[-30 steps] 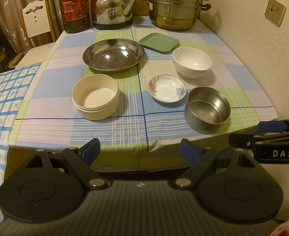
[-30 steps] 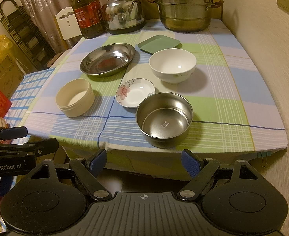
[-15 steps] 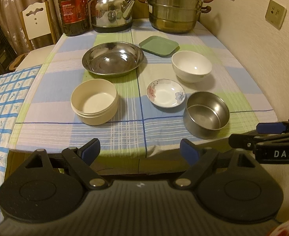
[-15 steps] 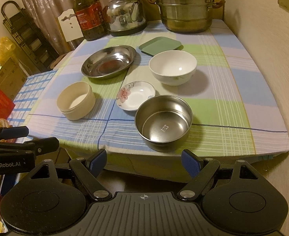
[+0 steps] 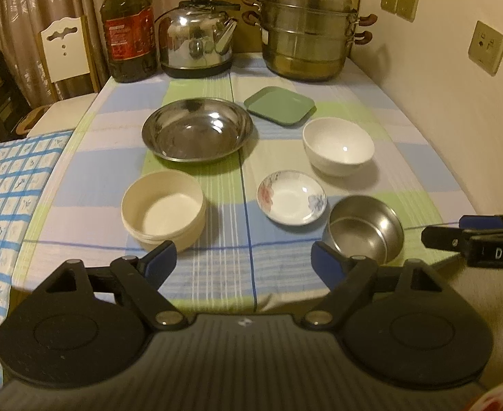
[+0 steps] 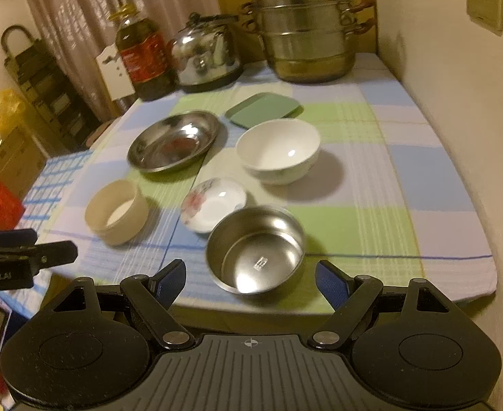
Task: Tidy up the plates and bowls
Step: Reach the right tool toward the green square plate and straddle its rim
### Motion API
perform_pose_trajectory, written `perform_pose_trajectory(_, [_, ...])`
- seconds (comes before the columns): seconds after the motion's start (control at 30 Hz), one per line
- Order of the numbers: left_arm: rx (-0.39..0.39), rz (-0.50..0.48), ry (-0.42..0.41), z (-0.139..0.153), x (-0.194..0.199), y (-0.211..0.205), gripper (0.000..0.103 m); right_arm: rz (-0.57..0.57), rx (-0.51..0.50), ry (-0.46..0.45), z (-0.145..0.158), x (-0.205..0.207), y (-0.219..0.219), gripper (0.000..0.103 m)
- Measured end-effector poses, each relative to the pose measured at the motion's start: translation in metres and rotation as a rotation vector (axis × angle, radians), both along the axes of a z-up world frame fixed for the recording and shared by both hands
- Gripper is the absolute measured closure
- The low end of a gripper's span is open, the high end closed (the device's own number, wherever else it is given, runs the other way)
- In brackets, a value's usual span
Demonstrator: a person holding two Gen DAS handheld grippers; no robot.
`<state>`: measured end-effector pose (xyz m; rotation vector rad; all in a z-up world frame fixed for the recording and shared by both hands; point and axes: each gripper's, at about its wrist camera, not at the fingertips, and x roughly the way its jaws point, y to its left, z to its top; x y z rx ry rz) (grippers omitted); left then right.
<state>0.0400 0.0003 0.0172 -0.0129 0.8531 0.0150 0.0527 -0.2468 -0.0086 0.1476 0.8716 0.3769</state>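
Jaws of our left gripper (image 5: pixel 242 257) are closing with nothing between them; our right gripper (image 6: pixel 249 279) gapes empty above the steel bowl (image 6: pixel 255 254) on the table (image 6: pixel 405 185).

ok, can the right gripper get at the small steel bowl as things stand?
Probably yes. The right gripper is open and empty, with the small steel bowl straight ahead at the near table edge. Nothing lies between them; the floral saucer sits just behind the bowl.

Home dining corner: checked tablecloth (image 5: pixel 217 284), kettle (image 5: pixel 196 48), steamer pot (image 5: pixel 306 37), oil bottle (image 5: pixel 129 41), curtains (image 5: pixel 28 0).
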Motion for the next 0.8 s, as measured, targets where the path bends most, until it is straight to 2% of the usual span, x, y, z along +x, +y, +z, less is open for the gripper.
perform_pose_trajectory(0.1, [-0.003,-0.008,-0.004,0.000,0.013,0.002,0.025,-0.019,0.011,0.000,-0.001,0.012,-0.006,0.020])
perform_pose_trajectory(0.3, [-0.012,-0.030,0.002,-0.006,0.047,0.005,0.025,-0.061,0.022,0.027,-0.006,0.036,-0.014,0.020])
perform_pose_trajectory(0.63, [-0.027,-0.098,0.011,-0.015,0.130,0.015,0.030,-0.182,0.071,0.064,-0.010,0.090,-0.031,0.020])
perform_pose_trajectory(0.8, [-0.022,-0.120,0.014,-0.019,0.174,0.025,0.034,-0.249,0.126,0.023,-0.012,0.118,-0.040,0.020])
